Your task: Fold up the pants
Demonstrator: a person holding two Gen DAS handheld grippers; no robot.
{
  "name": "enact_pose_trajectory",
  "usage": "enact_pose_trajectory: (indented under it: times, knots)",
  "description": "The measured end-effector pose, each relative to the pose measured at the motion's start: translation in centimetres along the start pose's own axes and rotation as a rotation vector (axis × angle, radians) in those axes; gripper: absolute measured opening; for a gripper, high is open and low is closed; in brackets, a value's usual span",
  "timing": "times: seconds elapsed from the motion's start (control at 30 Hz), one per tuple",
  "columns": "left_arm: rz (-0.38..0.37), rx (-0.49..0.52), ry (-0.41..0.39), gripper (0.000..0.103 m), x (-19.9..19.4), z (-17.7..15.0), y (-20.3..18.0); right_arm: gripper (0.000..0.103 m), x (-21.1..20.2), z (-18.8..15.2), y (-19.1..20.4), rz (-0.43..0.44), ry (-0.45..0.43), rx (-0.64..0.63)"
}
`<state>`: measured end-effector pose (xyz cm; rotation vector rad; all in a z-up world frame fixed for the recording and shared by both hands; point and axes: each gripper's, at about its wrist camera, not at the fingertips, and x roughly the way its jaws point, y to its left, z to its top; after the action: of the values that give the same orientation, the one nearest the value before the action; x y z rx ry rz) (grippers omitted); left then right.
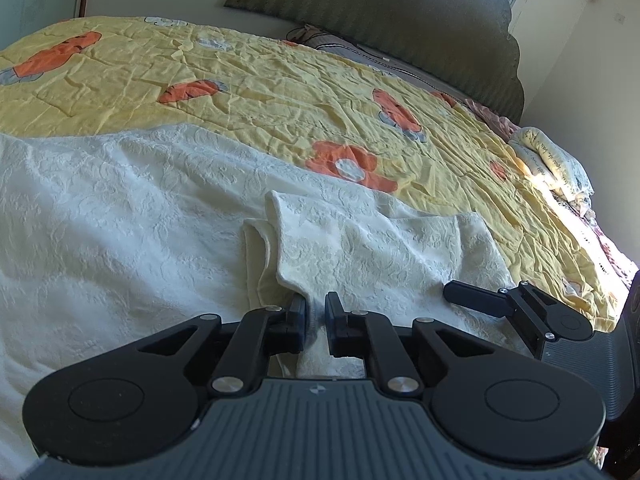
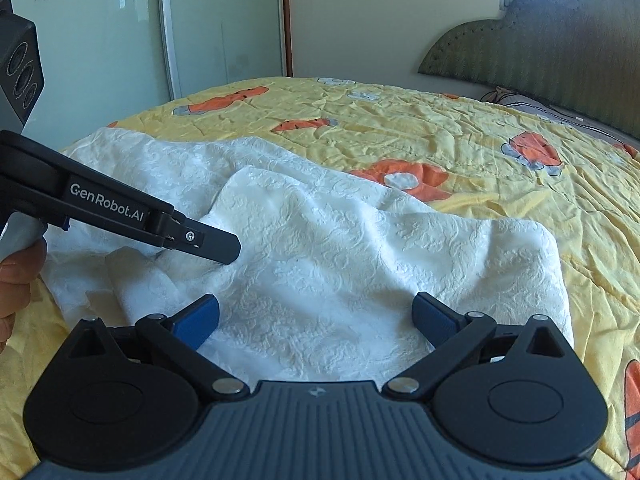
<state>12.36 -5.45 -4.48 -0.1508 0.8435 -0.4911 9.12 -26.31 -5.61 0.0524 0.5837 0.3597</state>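
While the white, floral-embossed fabric pants (image 1: 120, 216) lie spread on the yellow quilted bedspread with orange flowers (image 1: 280, 92), the left gripper (image 1: 317, 312) is easing apart – a fold of the cloth between its pads. The right gripper (image 2: 316, 320) hangs fully released just above the near hem.

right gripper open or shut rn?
Open. The right gripper has its blue pads spread wide over the white pants, with neither pad pressing the cloth.
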Motion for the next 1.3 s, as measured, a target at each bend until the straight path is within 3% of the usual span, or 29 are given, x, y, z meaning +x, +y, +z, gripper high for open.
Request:
enact_pose_trajectory:
  times: [1.3]
  knots:
    - [0.002,-0.001,0.003,0.022,0.13,0.04,-0.06,0.103,-0.07,0.02,-0.03,0.000,0.000,0.001]
